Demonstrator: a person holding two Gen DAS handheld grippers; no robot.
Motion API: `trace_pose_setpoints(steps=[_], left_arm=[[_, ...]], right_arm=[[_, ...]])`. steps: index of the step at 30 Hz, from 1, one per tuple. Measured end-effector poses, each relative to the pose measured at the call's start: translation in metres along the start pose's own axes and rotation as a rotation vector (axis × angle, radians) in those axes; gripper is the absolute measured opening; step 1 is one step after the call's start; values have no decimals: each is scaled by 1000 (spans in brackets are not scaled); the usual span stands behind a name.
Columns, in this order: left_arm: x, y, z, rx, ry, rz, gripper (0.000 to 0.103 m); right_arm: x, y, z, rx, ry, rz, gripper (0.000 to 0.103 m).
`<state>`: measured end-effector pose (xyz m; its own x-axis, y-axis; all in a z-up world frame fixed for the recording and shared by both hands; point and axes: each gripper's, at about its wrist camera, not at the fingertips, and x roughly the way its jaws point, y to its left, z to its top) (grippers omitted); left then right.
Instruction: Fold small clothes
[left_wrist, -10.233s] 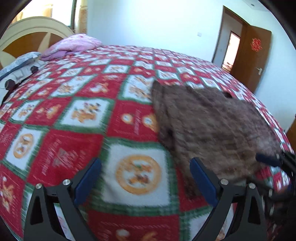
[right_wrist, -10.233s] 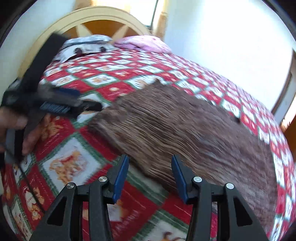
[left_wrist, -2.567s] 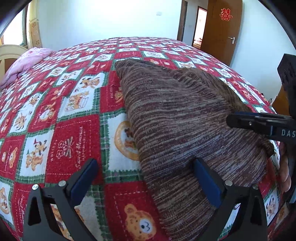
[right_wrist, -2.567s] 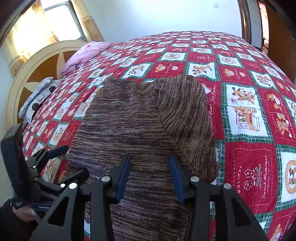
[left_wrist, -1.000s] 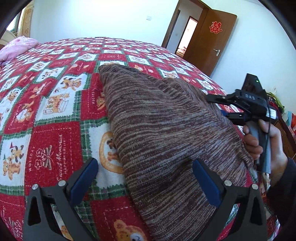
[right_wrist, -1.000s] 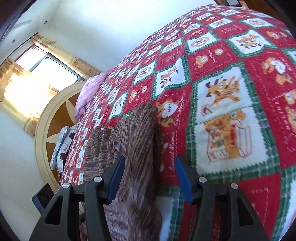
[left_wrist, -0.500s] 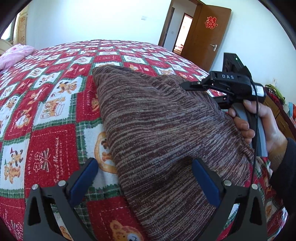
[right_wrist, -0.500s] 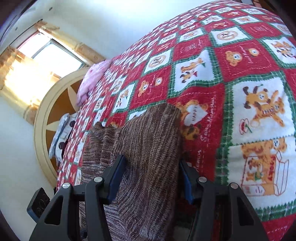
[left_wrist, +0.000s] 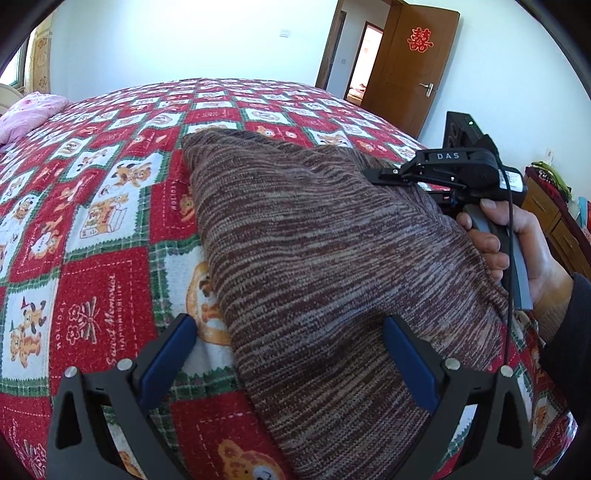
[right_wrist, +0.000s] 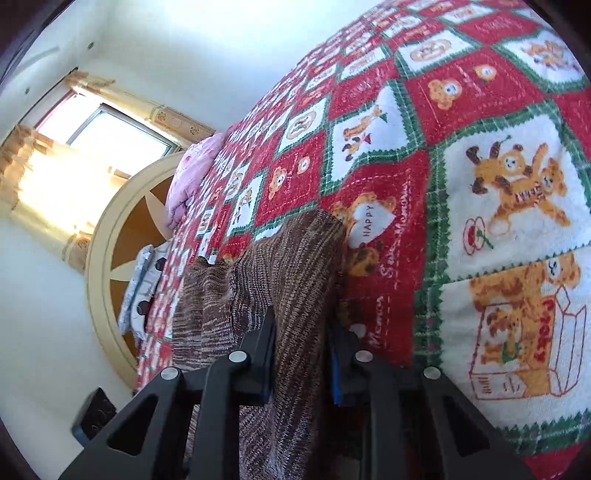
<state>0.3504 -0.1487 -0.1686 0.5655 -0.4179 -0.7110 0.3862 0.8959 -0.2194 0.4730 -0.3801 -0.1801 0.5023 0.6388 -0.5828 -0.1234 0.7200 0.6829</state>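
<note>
A brown striped knit garment (left_wrist: 314, 258) lies on the red, green and white bear-print blanket (left_wrist: 92, 221). My left gripper (left_wrist: 288, 350) stands open over the garment's near left edge, one finger above the blanket and the other above the knit. A hand (left_wrist: 517, 243) holds my right gripper (left_wrist: 373, 177) low at the garment's right side. In the right wrist view the right gripper (right_wrist: 301, 328) has its jaws closing, with a raised fold of the garment (right_wrist: 291, 280) pinched between the blue pads.
A pink pillow (right_wrist: 192, 173) and a round cream headboard (right_wrist: 122, 236) are at the head of the bed. A brown door (left_wrist: 413, 62) stands open in the far wall. A wooden dresser (left_wrist: 554, 221) stands beside the bed on the right.
The right gripper's jaws have drawn together onto the garment's edge fold, which now fills the gap between them. The left gripper has stayed open in the same place.
</note>
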Motion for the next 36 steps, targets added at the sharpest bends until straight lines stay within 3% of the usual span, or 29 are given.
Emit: trace_pose_setpoints(steps=[6, 8, 10, 14, 15, 19, 28, 36], left_arm=[[2, -5, 2, 13, 18, 29, 96], [-1, -4, 1, -5, 9, 32, 88], [-5, -4, 0, -26, -2, 5, 71], [-10, 1, 1, -52, -11, 9, 53], [-11, 4, 2, -62, -13, -5, 41], [-20, 8, 6, -62, -6, -22, 28], [-64, 3, 9, -8, -64, -20, 22], [-107, 21, -3, -30, -103, 1, 21]], right_arm=[[2, 11, -4, -56, -20, -56, 23], [4, 11, -5, -57, -26, -55, 23], [3, 15, -6, -73, -33, -72, 23], [2, 26, -8, -94, -37, -133, 21], [2, 30, -9, -106, -42, -158, 21], [-3, 43, -13, -117, -67, -208, 20], [-35, 84, -24, -171, -120, -199, 19], [-33, 129, -48, -214, -123, -158, 19]])
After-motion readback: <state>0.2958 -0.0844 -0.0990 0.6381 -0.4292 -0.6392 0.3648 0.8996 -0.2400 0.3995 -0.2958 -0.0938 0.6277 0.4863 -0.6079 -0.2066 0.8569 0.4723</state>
